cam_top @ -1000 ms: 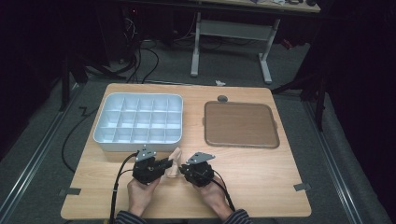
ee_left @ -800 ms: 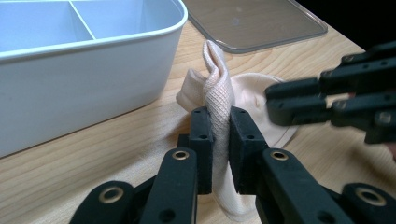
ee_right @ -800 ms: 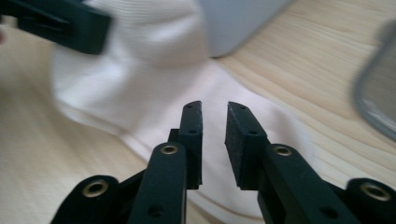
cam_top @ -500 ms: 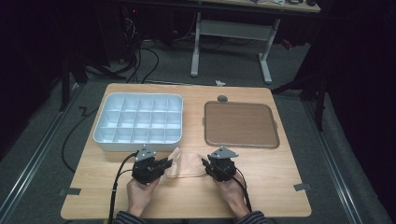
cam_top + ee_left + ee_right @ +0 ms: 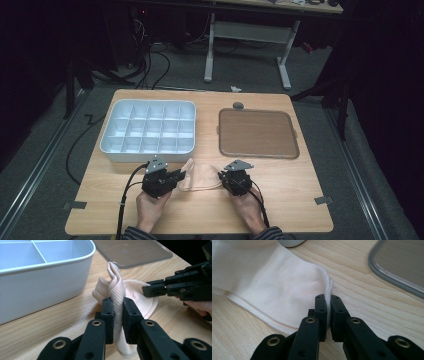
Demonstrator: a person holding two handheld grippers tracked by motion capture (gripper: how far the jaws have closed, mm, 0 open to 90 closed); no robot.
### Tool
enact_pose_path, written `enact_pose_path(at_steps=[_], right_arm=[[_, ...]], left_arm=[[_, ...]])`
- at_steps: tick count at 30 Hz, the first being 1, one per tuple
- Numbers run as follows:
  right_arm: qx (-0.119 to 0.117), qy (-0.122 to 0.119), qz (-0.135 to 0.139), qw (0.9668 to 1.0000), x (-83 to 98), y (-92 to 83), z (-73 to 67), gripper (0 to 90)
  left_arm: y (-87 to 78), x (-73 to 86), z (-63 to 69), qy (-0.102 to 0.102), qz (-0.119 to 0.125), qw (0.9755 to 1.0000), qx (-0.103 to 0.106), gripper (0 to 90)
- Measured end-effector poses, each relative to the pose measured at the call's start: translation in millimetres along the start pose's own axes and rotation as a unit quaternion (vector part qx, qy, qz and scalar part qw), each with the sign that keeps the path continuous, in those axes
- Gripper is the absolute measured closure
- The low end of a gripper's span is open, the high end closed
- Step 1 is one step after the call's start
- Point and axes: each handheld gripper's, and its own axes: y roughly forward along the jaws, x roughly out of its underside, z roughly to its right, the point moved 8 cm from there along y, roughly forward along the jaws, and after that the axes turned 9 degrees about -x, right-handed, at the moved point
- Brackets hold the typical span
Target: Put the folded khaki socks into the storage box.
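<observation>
Overhead light is illuminating the surface (image 5: 280, 200); surroundings are staying dark. Near tongs are blurring slightly in both gripper views.

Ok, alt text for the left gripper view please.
The left gripper pinches a bunched pale pink sock on a wooden table. The right gripper holds the sock's far edge; a white divided tray stands at left.

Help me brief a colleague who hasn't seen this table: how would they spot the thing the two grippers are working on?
Start at the white divided tray on the wooden table; just in front of it, toward the person, lies a pale pink sock. It stretches between the left gripper and right gripper, both clamped on it. It is the one soft, limp item beside the hard tray and brown lid.
</observation>
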Motion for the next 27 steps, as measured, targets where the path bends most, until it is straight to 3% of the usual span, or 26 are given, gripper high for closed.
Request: enact_pose_path(at_steps=[17, 27], right_arm=[[-0.037, -0.015, -0.001, 0.9992, -6.5, 12.4, -25.1, 86.1], [-0.044, -0.018, 0.001, 0.9989, -7.4, 14.8, -27.0, 86.1]], left_arm=[[7.4, -2.5, 15.7, 0.03, -0.016, 0.9994, 0.011, 80.2], [19.7, 1.2, 20.9, 0.034, -0.034, 0.9987, 0.013, 80.0]])
